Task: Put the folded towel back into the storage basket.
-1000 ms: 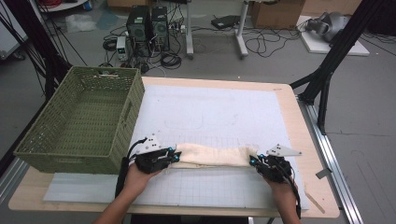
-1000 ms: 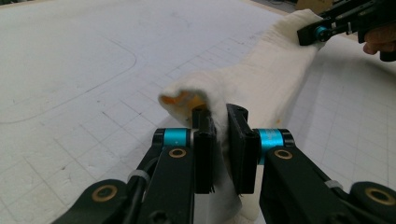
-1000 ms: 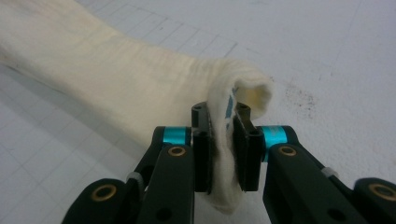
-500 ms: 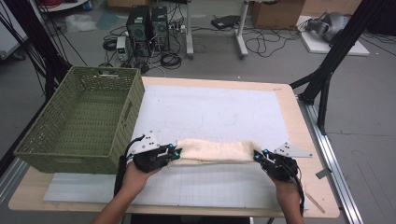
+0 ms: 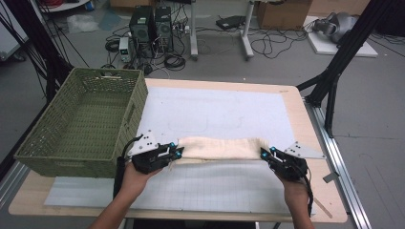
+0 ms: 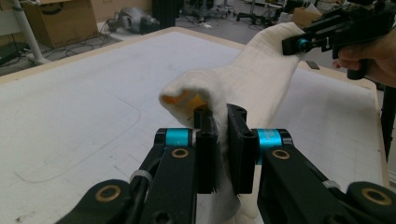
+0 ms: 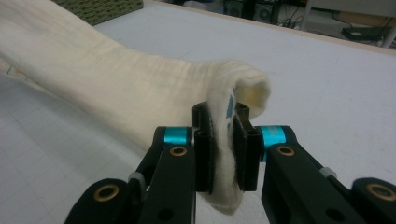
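Nearest the person, two forearms come in from the bottom of the high view, each hand holding a gripper above the white mat point(image 5: 219, 186) that covers the table point(image 5: 305, 119). The left gripper point(image 5: 177, 153) is clamped on one end of a cream towel point(image 5: 219, 149); in the left gripper view its jaws stand close together with the cloth pinched between them point(image 6: 223, 140), and the fold just above them opens to show a yellow-orange lining. The right gripper point(image 5: 264, 153) is clamped on the other end; the right gripper view shows its jaws pressed on a doubled edge of the cloth point(image 7: 224, 144), with a small blue mark on the fabric between them.

The towel hangs stretched between the two grippers as a long folded band running across the near part of the mat. Whether its middle touches the mat cannot be told. In the left gripper view the band rises away to the right gripper point(image 6: 299, 45) and the hand point(image 6: 369, 53) that holds it.

Farther off to the left, a green woven basket point(image 5: 81, 126) sits at the table's left edge, just beside the left gripper. Beyond the table, cables and computer boxes point(image 5: 153, 24) lie on the floor.
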Demonstrator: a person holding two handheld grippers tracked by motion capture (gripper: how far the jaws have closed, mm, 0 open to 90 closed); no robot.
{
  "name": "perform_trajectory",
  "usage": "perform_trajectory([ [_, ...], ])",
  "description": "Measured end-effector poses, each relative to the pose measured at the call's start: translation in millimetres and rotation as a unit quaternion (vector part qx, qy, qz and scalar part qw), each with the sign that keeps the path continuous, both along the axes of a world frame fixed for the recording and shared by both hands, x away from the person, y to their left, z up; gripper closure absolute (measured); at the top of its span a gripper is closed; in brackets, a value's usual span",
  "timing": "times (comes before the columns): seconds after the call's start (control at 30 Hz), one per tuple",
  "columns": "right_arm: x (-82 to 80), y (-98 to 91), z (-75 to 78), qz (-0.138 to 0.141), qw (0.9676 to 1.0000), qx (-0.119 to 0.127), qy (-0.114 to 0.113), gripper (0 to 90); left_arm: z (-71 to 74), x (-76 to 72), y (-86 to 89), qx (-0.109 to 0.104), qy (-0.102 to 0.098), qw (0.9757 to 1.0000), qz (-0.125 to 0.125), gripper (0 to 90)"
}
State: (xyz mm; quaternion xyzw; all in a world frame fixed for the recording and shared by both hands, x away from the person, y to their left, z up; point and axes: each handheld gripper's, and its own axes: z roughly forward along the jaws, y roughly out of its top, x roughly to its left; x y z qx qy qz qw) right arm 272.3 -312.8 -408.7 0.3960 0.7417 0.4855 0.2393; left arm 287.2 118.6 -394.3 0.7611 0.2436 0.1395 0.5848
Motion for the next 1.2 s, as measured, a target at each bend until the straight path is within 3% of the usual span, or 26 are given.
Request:
perform_trajectory([
  [0.37,12.6,11.2,14.7,0.013,0.9995,0.004,-0.029,80.3,17.3,-5.0,13.6,-0.013,-0.025,0.9995,0.012,82.6],
  [0.57,23.2,19.6,35.5,0.025,0.9984,0.007,-0.050,80.4,31.5,-11.0,21.5,-0.011,-0.036,0.9987,0.035,82.7],
  [0.7,33.9,29.1,51.2,0.034,0.9976,-0.003,-0.060,80.4,42.9,-16.9,26.9,-0.011,-0.054,0.9974,0.047,82.7],
  [0.9,56.9,51.0,77.7,0.048,0.9957,-0.016,-0.078,80.5,52.7,-21.1,40.1,-0.020,-0.065,0.9957,0.063,82.7],
  [1.2,79.8,78.4,98.6,0.061,0.9944,-0.016,-0.084,80.5,62.5,-25.8,59.2,-0.025,-0.078,0.9923,0.093,82.7],
])
